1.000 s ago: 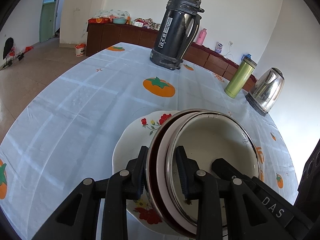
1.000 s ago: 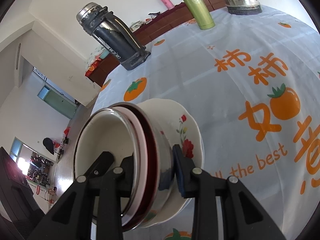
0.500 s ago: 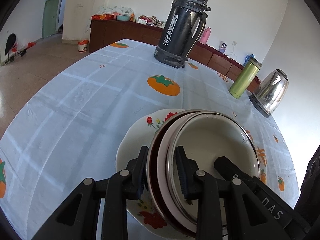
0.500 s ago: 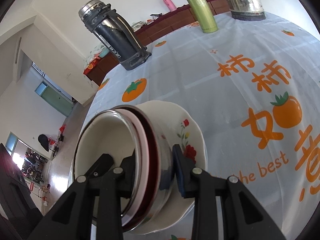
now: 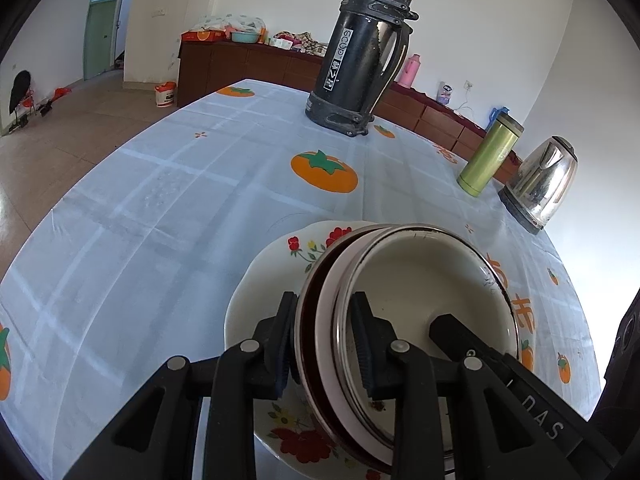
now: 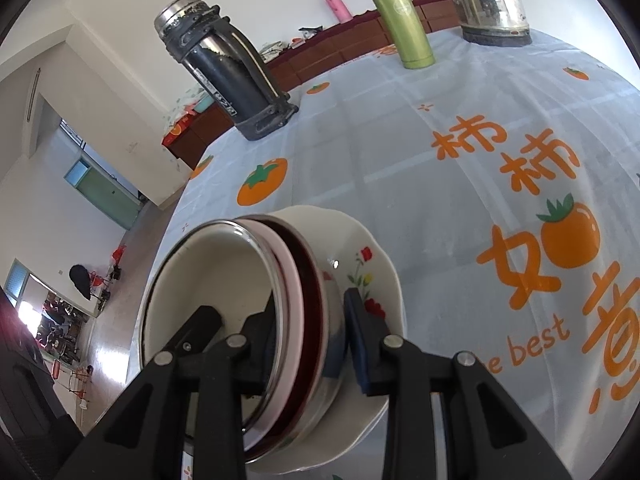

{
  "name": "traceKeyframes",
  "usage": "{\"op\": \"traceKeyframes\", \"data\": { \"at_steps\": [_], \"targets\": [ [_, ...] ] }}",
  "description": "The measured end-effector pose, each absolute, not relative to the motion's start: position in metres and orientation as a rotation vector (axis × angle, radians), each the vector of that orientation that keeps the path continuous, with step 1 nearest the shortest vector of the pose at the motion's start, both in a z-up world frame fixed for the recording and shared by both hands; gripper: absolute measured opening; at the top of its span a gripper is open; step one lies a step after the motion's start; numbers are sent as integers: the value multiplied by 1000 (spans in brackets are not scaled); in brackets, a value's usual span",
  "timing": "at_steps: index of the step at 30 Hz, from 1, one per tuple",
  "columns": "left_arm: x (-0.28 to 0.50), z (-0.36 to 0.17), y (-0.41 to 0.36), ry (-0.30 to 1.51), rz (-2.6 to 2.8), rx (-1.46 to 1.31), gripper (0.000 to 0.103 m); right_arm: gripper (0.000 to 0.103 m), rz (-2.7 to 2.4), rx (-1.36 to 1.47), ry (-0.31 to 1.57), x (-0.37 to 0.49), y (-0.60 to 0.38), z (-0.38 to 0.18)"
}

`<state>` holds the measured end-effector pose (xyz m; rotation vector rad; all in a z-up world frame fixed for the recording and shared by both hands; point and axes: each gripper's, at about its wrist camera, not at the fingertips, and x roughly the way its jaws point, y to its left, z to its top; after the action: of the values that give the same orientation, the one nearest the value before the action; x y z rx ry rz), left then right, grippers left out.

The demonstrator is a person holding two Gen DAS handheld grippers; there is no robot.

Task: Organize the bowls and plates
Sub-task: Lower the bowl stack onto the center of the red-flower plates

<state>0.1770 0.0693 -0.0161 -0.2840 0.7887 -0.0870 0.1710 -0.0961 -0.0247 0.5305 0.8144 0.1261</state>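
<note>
A nested stack of bowls [image 5: 424, 280], cream enamel inside and dark red and pink rims outside, sits on a white floral plate [image 5: 272, 276] on the table. My left gripper [image 5: 322, 340] is shut on the stack's near rim. My right gripper [image 6: 308, 336] is shut on the stack's opposite rim [image 6: 288, 264], one finger inside the bowl and one outside. The right gripper's finger [image 5: 460, 332] shows inside the bowl in the left wrist view. The floral plate [image 6: 372, 256] lies under the stack.
A tall black thermos [image 5: 360, 52], a green tumbler [image 5: 488, 156] and a steel kettle [image 5: 540, 184] stand at the table's far side. The tablecloth [image 5: 168, 208] has orange fruit prints. The table edge drops to the floor on the left.
Both cameras have lowered and tilted a little; the stack and plate sit slightly lower in view. Both grips on the bowl rims are unchanged.
</note>
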Motion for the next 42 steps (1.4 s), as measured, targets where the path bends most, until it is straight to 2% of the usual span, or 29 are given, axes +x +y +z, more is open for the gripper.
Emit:
{"op": "traceKeyframes", "data": {
  "at_steps": [42],
  "targets": [
    [179,-16,71,726,-45,-241,31,34,195,489,689,173,-92,-29]
  ]
}}
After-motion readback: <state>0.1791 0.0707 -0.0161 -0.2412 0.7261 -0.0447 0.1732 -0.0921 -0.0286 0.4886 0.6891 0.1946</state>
